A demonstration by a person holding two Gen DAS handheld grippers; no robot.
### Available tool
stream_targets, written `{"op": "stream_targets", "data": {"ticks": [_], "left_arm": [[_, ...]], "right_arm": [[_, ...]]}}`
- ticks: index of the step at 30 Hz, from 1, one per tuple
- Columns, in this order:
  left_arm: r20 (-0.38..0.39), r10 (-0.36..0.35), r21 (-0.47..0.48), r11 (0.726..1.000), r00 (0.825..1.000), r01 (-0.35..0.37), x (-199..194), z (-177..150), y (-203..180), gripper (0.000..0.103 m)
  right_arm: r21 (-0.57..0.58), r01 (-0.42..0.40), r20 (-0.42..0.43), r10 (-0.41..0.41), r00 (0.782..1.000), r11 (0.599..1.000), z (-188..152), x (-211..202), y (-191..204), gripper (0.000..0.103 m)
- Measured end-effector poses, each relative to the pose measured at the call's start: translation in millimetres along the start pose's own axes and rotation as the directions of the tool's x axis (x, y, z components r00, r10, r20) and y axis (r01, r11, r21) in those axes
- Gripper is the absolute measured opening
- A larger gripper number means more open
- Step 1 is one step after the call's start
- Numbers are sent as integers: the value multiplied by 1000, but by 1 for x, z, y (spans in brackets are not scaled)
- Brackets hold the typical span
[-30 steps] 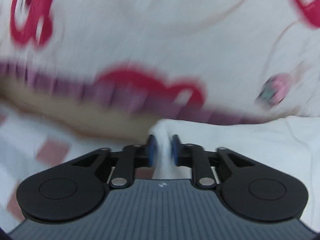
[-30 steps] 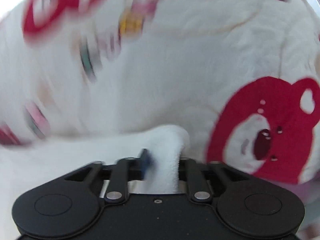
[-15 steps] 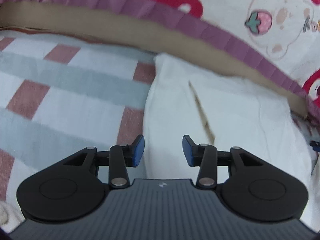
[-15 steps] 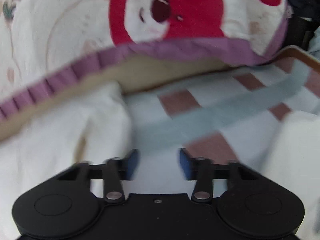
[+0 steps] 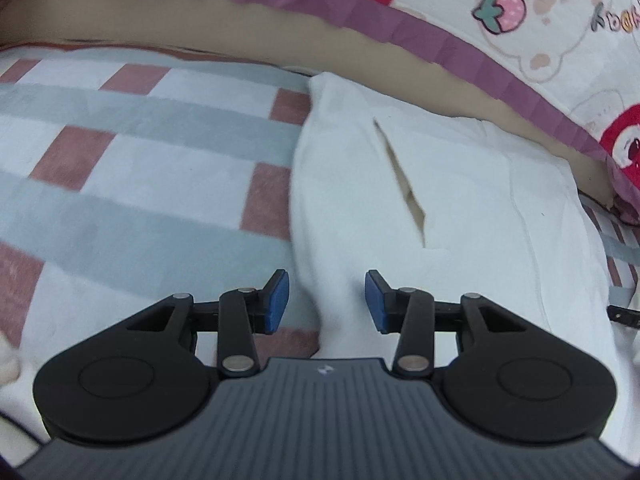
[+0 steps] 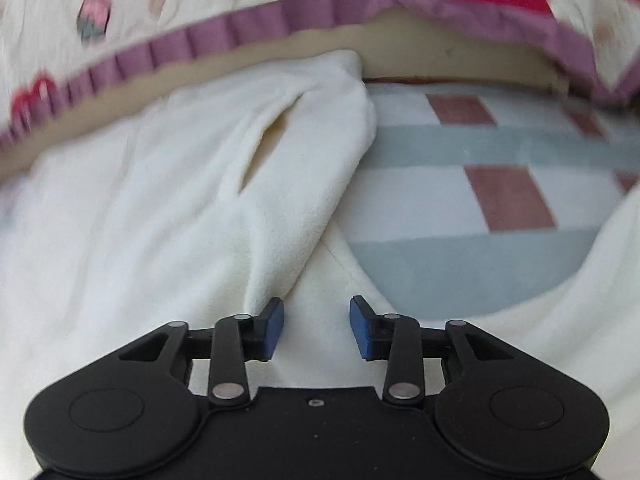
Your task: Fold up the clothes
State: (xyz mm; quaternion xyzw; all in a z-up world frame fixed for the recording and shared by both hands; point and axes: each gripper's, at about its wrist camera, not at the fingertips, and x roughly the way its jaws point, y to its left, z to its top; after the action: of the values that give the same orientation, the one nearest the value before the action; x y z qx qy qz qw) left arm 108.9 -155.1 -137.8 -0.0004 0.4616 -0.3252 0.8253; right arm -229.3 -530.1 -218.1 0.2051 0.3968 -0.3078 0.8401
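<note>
A white fleece garment (image 5: 460, 200) lies folded on the checked bedsheet (image 5: 140, 160), with a slit pocket showing on its top layer. My left gripper (image 5: 327, 300) is open just above the garment's near left edge, its blue pads apart with white cloth lying loose beneath them. In the right wrist view the same white garment (image 6: 160, 200) spreads to the left, its folded flap running down toward my right gripper (image 6: 316, 328). That gripper is open too, holding nothing, over the garment's lower layer.
A cartoon-print quilt (image 5: 540, 20) with a purple frill edge (image 6: 240, 28) lies bunched along the far side, touching the garment's far end. The red, grey and white checked sheet (image 6: 480, 200) shows to the right of the garment. More white cloth (image 6: 600, 280) curves along the right.
Both grippers were shut on white cloth a second ago; they have since let go and opened. The garment now lies flat on the sheet and both cameras have pulled back from the quilt.
</note>
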Motion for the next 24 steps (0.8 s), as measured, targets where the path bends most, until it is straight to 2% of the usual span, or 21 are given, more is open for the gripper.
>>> {"op": "stream_targets", "data": {"ticks": [3,4,5,6,11,16,18,19,20,21,22,23,24], "left_arm": [[-8,11,-22,1000,1000,-11,-2,-5,7,41],[-11,14,-29,999,1000,-14,-2,-6,9,41],[-11,11,-34,999,1000,-12,-2,-6,10,41],[-11,9,-39,999,1000,-10,-1,-7,11,41],[-1,30,-12,999,1000,-30,-3,-10,10,41],[-42,75,34,997,996,-74,0,-18,10,41],[-50,91,64,994,995,-88,0,-21,9,44],[-48,97,74,993,994,-94,-1,-22,8,44],[-45,99,76,993,994,-95,-3,-23,9,44],[-43,100,78,992,994,-96,-5,-23,9,44],[-41,102,75,992,994,-98,-7,-24,9,44],[-40,104,73,992,994,-100,-8,-24,9,44],[-39,105,69,992,994,-102,-9,-25,10,44]], "right_arm": [[-61,63,61,-60,996,996,-2,5,14,51],[-48,85,72,-81,994,995,-3,3,11,51],[-33,106,82,-103,991,994,-4,0,8,43],[-19,127,93,-125,988,992,-4,-3,4,4],[55,229,139,-234,962,972,-7,-17,-12,4],[139,318,177,-339,924,938,-9,-32,-29,0],[245,275,204,-326,923,930,-10,-54,-50,2],[285,280,211,-345,915,917,-14,-67,-61,4],[317,291,209,-366,907,903,-19,-80,-70,12],[352,295,201,-380,903,888,-24,-92,-80,26],[390,280,197,-376,905,877,-31,-104,-92,33],[427,265,193,-373,907,865,-38,-116,-104,52],[458,260,190,-379,906,850,-46,-126,-116,58]]}}
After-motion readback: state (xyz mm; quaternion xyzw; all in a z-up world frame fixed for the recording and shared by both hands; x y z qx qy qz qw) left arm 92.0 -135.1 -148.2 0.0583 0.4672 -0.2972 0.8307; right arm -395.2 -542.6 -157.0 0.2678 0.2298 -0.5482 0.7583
